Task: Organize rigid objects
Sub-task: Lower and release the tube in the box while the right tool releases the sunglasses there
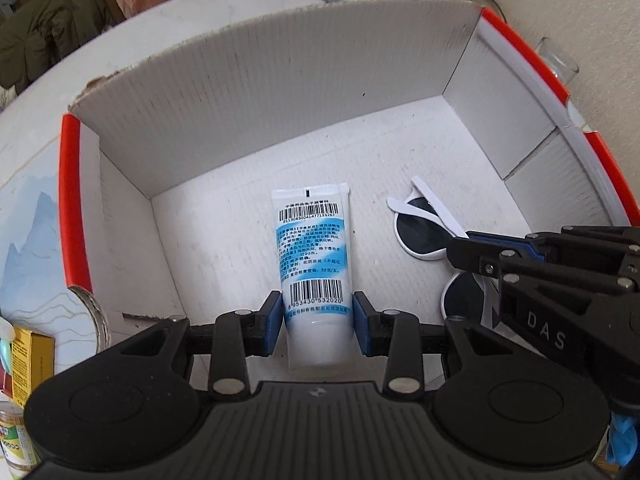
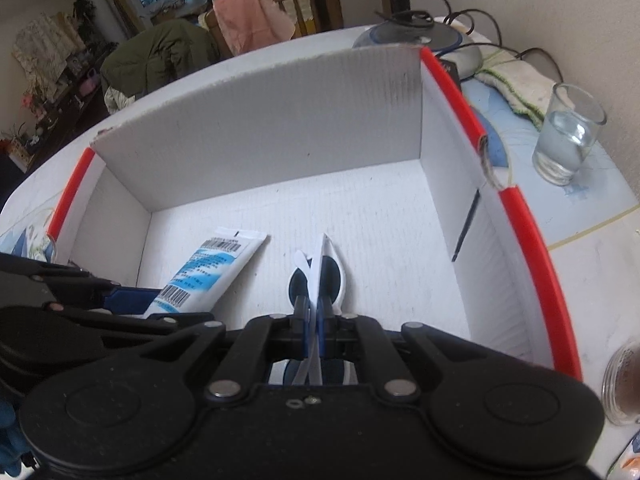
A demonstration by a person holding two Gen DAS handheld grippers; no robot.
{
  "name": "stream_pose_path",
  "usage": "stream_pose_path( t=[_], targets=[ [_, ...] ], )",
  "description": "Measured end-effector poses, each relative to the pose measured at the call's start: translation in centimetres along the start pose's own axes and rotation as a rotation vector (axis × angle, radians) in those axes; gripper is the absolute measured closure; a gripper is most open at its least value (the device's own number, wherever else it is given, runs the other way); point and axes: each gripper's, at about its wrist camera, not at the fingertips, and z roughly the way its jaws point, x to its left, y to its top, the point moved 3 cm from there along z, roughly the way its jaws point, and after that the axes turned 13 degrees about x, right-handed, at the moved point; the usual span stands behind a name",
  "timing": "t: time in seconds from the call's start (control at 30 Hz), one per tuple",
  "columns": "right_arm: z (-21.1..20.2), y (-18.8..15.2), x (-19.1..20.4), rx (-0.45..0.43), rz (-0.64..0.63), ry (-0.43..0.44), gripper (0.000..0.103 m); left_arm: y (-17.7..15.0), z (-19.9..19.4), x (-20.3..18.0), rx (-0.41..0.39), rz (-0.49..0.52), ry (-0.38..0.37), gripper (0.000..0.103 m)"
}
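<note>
Left gripper, seen from above along its fingers: the two blue pads press the sides of a white-and-blue tube near its cap end, so the jaws are clamped on it. The tube extends straight ahead of the fingertips, barcodes facing up, its crimped end lying toward the far wall of a white cardboard box with red-edged rims. Whether the tube rests on the box floor or hangs just above it cannot be told.

Right gripper: the jaws are drawn together on the white frame of a pair of sunglasses, which stand edge-on between the pads with the dark lenses to either side and the folded arms pointing ahead. The sunglasses sit low inside the same box, just right of the tube.

Beyond the box's right wall, to the right of this gripper, a glass of water stands on the table.
</note>
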Motion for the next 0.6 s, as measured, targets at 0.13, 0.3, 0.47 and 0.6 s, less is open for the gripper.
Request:
stream_pose_path(
  t=[0.13, 0.3, 0.47, 0.6],
  targets=[
    [0.3, 0.0, 0.0, 0.029, -0.003, 0.003, 0.099, 0.2, 0.7, 0.1, 0.054, -0.018, -0.014, 0.066],
    [0.4, -0.1, -0.1, 0.035, -0.009, -0.001, 0.099, 0.5, 0.9, 0.1, 0.064, -0.031, -0.019, 0.066],
    [-0.3, -0.2, -0.3, 0.022, -0.002, 0.005, 0.097, 0.2, 0.3, 0.3, 0.018, -0.043, -0.028, 0.065],
    [-1.1, -0.3, -0.2, 0.003, -0.007, 0.013, 0.091, -0.1, -1.1, 0.5, -0.039, -0.043, -0.036, 0.064]
  ],
)
